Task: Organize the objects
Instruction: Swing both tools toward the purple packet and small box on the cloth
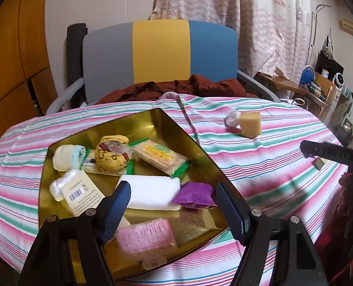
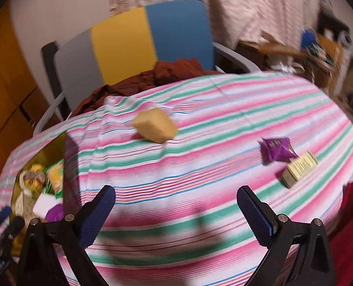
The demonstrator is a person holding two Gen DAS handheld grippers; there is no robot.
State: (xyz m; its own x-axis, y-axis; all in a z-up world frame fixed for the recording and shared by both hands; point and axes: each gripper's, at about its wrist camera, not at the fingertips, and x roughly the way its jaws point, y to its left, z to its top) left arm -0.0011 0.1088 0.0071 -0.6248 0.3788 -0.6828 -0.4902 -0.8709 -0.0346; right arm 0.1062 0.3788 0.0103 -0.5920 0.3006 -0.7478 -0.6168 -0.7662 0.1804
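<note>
While the left gripper hangs with fingers spread and empty over the gold tin near the bench's left edge, already holding a purple packet and a white block, it should clear out slowly. From the right wrist, the right gripper is also wide open over bare striped cloth; I'd steer it to the yellow sponge toward the far edge, or the loose purple sachet and small box by the right edge, and settle first, since that view is smeared.
</note>
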